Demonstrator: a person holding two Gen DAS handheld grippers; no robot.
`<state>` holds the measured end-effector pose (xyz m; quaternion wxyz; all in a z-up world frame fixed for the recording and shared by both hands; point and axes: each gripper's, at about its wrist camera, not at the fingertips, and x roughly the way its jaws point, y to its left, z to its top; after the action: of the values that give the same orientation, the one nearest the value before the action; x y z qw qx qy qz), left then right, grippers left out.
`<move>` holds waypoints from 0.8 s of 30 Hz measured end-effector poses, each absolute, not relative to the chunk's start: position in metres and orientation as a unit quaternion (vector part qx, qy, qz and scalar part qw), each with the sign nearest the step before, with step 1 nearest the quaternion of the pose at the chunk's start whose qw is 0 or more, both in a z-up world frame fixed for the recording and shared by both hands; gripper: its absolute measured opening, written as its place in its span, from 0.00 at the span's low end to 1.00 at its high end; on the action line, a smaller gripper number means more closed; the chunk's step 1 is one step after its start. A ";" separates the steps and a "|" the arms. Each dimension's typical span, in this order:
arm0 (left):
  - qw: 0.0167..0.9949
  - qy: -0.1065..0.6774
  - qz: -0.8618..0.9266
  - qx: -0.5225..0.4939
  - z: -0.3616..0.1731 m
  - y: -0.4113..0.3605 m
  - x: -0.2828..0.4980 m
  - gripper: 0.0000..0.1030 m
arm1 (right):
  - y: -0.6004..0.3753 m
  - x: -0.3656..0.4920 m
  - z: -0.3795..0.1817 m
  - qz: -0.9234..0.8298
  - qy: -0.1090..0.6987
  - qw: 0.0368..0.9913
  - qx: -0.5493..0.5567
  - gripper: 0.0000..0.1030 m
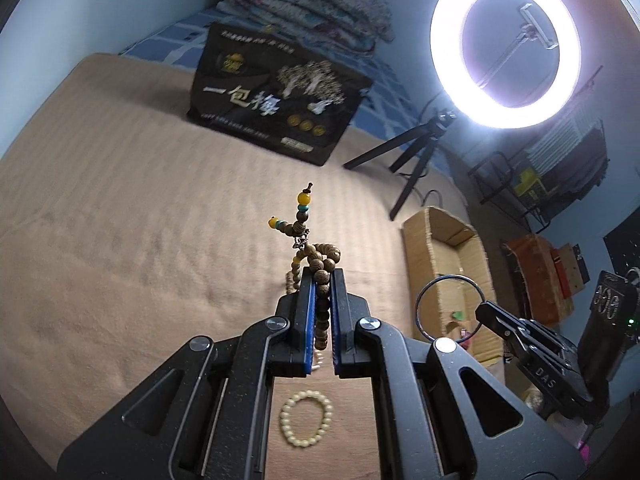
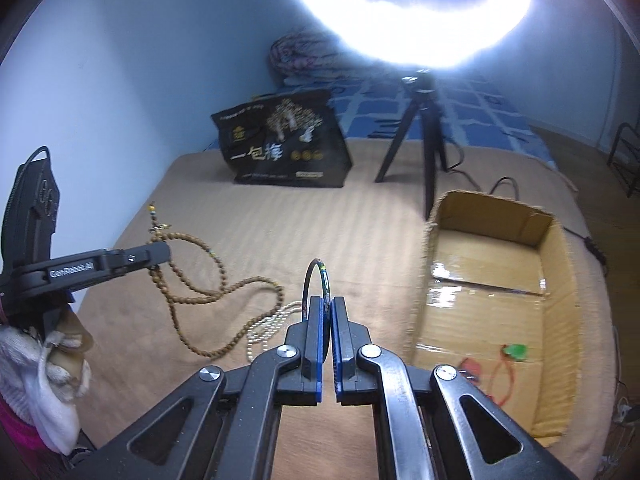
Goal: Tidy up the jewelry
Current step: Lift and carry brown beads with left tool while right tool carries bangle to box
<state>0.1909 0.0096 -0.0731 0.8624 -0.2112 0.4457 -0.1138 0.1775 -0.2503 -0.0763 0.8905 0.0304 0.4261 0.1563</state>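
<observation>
Jewelry lies and hangs over a tan blanket (image 1: 120, 200) spread on a bed. Nearest in the left wrist view, a cream bead bracelet (image 1: 306, 418) rests flat on the blanket below the left hand-held gripper (image 1: 320, 280). That gripper is clenched on a wooden bead necklace (image 1: 320, 260), whose brown beads bunch between the blue pads (image 1: 306, 320); its tasselled end, with yellow and teal beads, sticks up past the fingertips. In the right wrist view the same necklace (image 2: 224, 300) trails down from the left hand-held gripper (image 2: 160, 254) in long loops that reach the blanket, touching a strand of pale pearl beads (image 2: 268, 324) lying beside them.

The right hand-held gripper (image 2: 326, 300) is closed on a thin bangle (image 2: 316, 280), held edge-on and upright between its pads; from the left wrist view that bangle (image 1: 452, 308) shows as a round metal hoop in the right hand-held gripper (image 1: 486, 310). Just to the right sits an open cardboard box (image 2: 556, 264), its floor taped, with a small green piece (image 2: 514, 350) and a red cord (image 2: 502, 376) inside near the front.

Farther back a black tripod (image 2: 424, 136) stands on the blanket, carrying a glowing ring light (image 1: 506, 48). Left of it stands a black printed bag (image 2: 284, 140). Behind them lie a blue checked sheet (image 2: 472, 112) and a folded floral quilt (image 1: 308, 4) against the pale blue wall (image 2: 140, 60).
</observation>
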 end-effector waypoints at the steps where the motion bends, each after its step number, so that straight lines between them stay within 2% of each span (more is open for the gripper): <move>1: 0.864 0.443 -0.116 -0.209 -0.070 0.007 0.191 0.04 | -0.255 0.177 -0.075 0.152 0.425 0.892 0.031 0.01; 24: 0.878 0.393 -0.202 -0.182 -0.006 -0.075 0.202 0.04 | -0.340 0.159 -0.058 0.077 0.406 0.909 0.043 0.01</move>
<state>0.2019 -0.0750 -0.0064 0.8783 -0.1820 0.3933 -0.2017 0.1588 -0.3404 -0.0584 0.9095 0.0431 0.4064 0.0765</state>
